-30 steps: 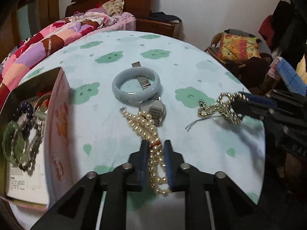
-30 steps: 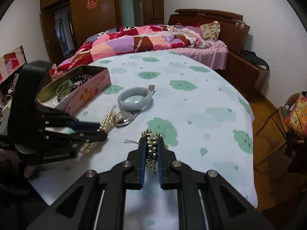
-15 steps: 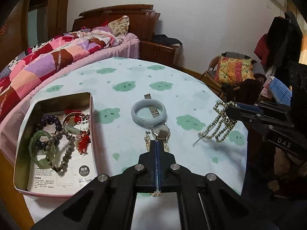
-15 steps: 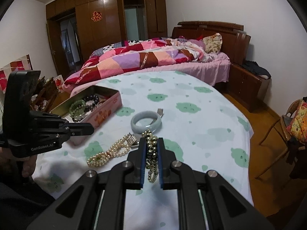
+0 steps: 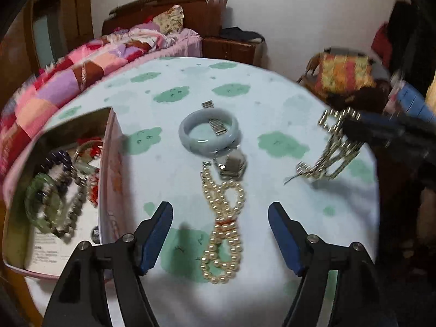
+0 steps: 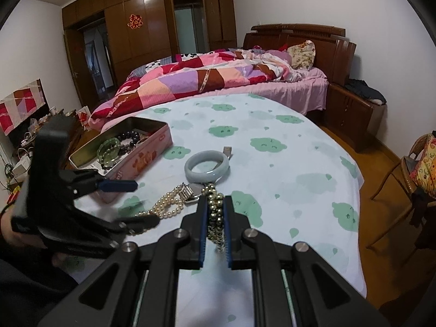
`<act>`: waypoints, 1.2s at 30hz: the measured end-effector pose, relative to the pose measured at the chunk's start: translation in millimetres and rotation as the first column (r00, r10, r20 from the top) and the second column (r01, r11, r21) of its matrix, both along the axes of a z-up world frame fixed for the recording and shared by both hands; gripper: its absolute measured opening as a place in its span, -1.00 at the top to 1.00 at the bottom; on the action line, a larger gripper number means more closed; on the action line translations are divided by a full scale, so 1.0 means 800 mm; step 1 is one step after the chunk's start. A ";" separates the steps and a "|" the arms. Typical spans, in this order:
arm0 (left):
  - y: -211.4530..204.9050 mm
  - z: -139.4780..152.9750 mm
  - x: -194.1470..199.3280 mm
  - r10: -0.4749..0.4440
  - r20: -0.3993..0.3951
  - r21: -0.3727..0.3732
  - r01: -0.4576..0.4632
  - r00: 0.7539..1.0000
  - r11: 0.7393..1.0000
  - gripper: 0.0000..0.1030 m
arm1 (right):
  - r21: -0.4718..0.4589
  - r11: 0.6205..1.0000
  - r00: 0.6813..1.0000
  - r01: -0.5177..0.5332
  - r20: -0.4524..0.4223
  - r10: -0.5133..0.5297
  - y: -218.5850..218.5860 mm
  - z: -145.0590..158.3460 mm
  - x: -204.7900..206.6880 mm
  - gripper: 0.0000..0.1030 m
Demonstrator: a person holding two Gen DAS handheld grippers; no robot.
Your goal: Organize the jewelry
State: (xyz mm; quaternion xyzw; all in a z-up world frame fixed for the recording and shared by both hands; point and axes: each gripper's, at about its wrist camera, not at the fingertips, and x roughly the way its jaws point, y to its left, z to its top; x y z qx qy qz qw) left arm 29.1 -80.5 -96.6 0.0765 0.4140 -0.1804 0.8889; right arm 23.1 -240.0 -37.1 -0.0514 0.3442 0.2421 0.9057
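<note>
My left gripper (image 5: 220, 212) is open over a cream pearl necklace (image 5: 222, 223) that lies loose on the cloth between its fingers. My right gripper (image 6: 215, 204) is shut on a gold bead necklace (image 6: 214, 215) and holds it above the table; the same necklace hangs from it at the right in the left wrist view (image 5: 331, 150). A pale jade bangle (image 5: 209, 132) lies beyond the pearls, with a metal watch (image 5: 231, 163) half under it. A pink tin box (image 5: 109, 163) at the left holds several bracelets.
The round table (image 6: 286, 163) carries a light cloth with green cloud prints. A bed with a patchwork quilt (image 6: 207, 76) stands behind it. A chair with a bright cushion (image 6: 425, 160) is at the right, past the table's edge.
My left gripper has opened and let the pearl necklace drop onto the cloth, then come down closer over it. My right gripper still holds the gold necklace up.
</note>
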 end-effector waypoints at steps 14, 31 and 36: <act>0.000 -0.017 0.003 -0.032 -0.078 -0.032 0.030 0.996 0.999 0.76 | 0.007 1.000 1.000 -0.011 -0.016 0.011 0.007 -0.006 -0.002 0.74; 0.084 0.115 -0.025 0.079 0.176 -0.160 -0.051 0.981 0.986 1.00 | 0.086 0.993 0.990 -0.086 0.116 0.076 0.032 0.075 0.001 0.74; 0.118 0.128 -0.020 0.144 0.203 -0.161 -0.112 0.969 0.981 1.00 | 0.079 0.987 0.980 -0.140 0.154 0.126 0.062 0.093 0.008 0.74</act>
